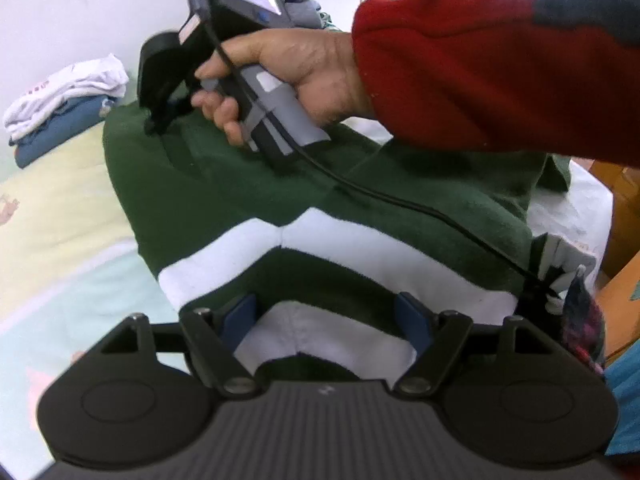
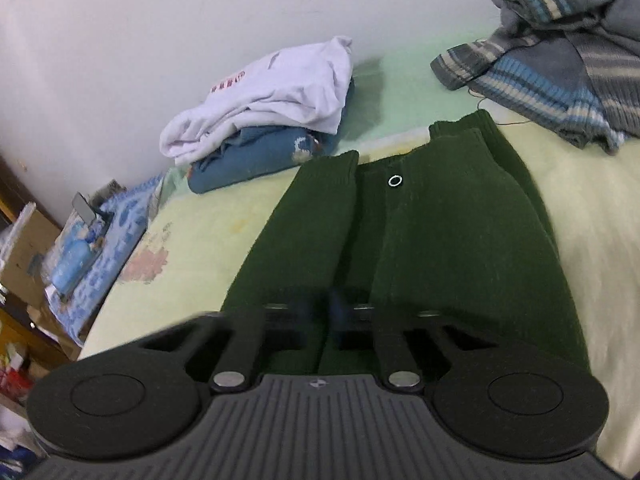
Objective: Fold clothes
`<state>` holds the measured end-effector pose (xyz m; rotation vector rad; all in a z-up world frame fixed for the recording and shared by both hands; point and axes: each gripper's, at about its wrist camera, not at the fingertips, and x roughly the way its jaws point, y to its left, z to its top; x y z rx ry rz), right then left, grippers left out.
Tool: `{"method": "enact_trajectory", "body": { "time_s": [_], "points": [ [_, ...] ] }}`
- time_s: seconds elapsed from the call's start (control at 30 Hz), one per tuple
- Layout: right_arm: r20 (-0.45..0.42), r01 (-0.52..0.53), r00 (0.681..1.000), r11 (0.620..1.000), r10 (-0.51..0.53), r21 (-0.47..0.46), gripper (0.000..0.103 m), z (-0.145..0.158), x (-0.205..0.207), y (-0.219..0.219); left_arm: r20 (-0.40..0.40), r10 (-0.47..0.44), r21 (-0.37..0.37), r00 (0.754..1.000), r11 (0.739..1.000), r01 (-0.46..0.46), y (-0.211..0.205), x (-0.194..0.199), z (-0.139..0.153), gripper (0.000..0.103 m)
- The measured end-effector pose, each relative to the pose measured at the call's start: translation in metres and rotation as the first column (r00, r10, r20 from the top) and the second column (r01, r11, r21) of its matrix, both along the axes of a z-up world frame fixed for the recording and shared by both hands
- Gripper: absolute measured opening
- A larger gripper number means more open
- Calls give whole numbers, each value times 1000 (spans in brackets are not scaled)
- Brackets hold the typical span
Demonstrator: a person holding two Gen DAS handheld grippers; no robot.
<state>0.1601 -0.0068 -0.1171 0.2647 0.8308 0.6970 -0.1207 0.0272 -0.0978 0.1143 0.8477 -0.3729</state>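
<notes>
A dark green sweater [image 1: 240,184] with white chevron stripes lies on the bed, its sleeves folded in over the body [image 2: 440,240]. My left gripper [image 1: 326,316] is open just above the white stripes at the near end, nothing between its blue pads. A hand [image 1: 296,68] in a red sleeve holds my right gripper [image 1: 154,124] at the sweater's far end. In the right wrist view its fingers [image 2: 324,308] stand close together, pinched on a ridge of green knit. A small metal snap ring [image 2: 395,180] shows near the hem.
A folded pile, white shirt [image 2: 280,84] over blue garment [image 2: 248,156], sits by the wall. A loose grey-blue striped sweater [image 2: 560,60] lies at the back right. The right gripper's black cable [image 1: 400,200] crosses the sweater. Clutter [image 2: 80,256] lines the bed's left edge.
</notes>
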Motion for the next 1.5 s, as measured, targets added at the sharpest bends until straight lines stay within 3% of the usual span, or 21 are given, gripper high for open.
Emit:
{"method": "enact_trajectory", "body": {
  "time_s": [0.07,0.13,0.23,0.33,0.37,0.47,0.6,0.67,0.73,0.83,0.87,0.9,1.07,1.17,1.27,1.4,1.5],
  "points": [
    [19,30,999,999,-30,26,5,6,3,-6,-23,-9,-42,1000,999,8,3,2,2,77],
    [43,65,997,998,-64,-8,5,9,6,-6,-42,-35,-79,999,996,31,4,0,3,78],
    [46,57,997,996,-54,-70,0,-1,9,-3,-31,-75,-54,997,996,73,-3,-5,-1,87],
    [25,85,996,996,-84,-31,0,-2,7,-12,-15,-108,-2,994,994,108,-12,-7,-6,91],
    [39,98,994,995,-98,-11,8,3,4,-15,-13,-110,1,994,994,110,-13,-7,-7,91],
    [84,19,996,1000,-21,24,11,16,-8,-12,-14,-104,-4,994,995,104,-12,-3,-10,92],
    [5,-151,989,988,151,40,24,7,-13,11,-21,-99,6,995,995,100,-16,1,-10,93],
    [22,-132,991,991,133,-35,19,-1,-14,17,-23,-95,10,995,995,95,-17,1,-10,93],
    [31,-106,994,993,108,-48,0,0,-16,13,-24,-86,14,996,996,86,-19,1,-10,93],
    [41,-67,997,996,70,-54,0,4,-19,4,-24,-73,24,997,997,74,-21,1,-10,93],
    [44,-55,997,997,57,-55,8,5,-20,1,-23,-70,26,997,997,70,-22,1,-10,91],
    [59,-60,996,997,62,-39,9,11,-25,-5,-21,-64,26,998,998,64,-23,2,-9,90],
    [119,-36,992,999,39,-25,16,42,-71,-85,12,-24,31,1000,999,23,-20,8,0,78],
    [148,72,988,990,-54,-117,20,46,-101,-164,18,2,21,1000,1000,-2,-16,15,4,77],
    [132,219,972,951,-194,-218,25,45,-138,-256,11,-4,42,1000,999,3,-22,20,2,77],
    [77,386,921,871,-381,-305,33,36,-189,-351,-10,1,70,1000,998,0,-30,28,-4,79],
    [22,422,902,872,-431,-248,33,28,-208,-369,-30,25,71,999,997,-23,-29,29,-6,82]
  ]
}}
